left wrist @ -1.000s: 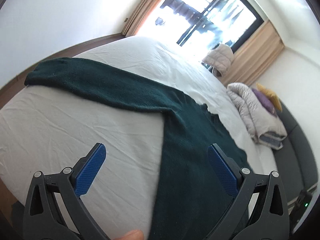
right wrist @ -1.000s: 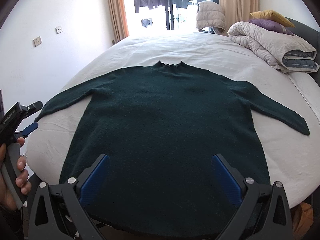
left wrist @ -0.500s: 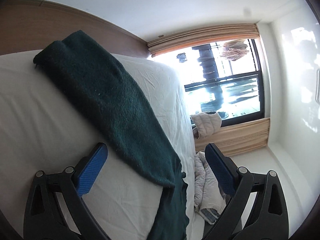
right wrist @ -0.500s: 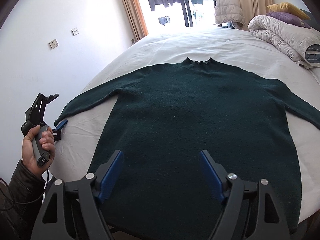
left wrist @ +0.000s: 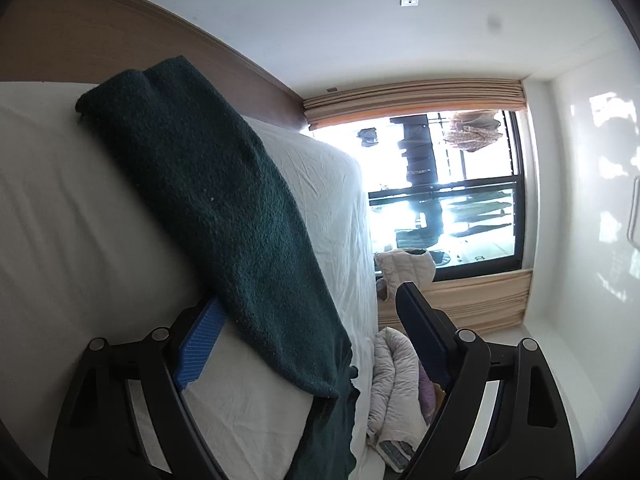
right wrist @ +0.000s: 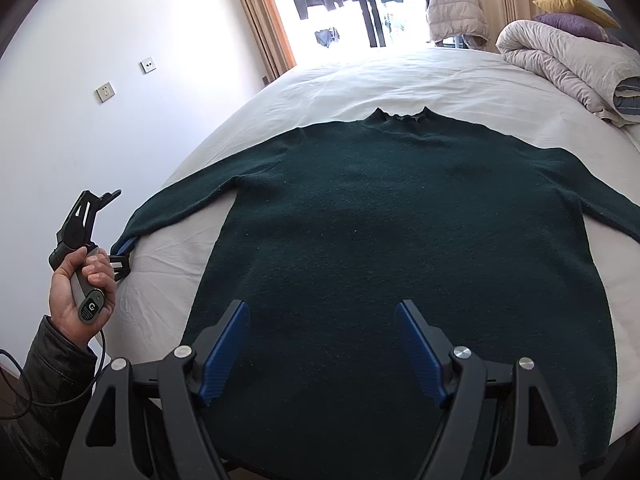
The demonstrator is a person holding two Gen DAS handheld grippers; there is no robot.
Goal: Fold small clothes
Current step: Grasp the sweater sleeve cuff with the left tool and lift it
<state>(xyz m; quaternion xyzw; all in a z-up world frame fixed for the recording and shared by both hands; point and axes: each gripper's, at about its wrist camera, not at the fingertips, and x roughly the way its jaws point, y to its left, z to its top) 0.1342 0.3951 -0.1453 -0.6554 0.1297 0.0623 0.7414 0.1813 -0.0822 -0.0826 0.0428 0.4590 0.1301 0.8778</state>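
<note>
Lying flat and spread out on the bed (right wrist: 400,76), a dark green sweater (right wrist: 400,240) has its collar toward the window and both sleeves stretched sideways. We note the white sheet under it is lightly creased.

Left gripper (left wrist: 304,336): rolled on its side at the bed's edge, beside the cuff end of the left sleeve (left wrist: 224,208). Its fingers (left wrist: 200,340) have just been closing yet stand spread; one blue pad lies tucked under the sleeve's edge, the other dark finger well clear on the far side, so the sleeve sits between them without being pinched. In the right wrist view a hand (right wrist: 80,280) in a dark sleeve grips this tool's handle.

Right gripper (right wrist: 320,348): angled down over the sweater's hem. Its fingers have also just been closing and are spread, with knit visible between them; we cannot tell whether the tips touch the fabric.

Folded quilt (right wrist: 568,64) and pillows lie at the bed's far right corner.
</note>
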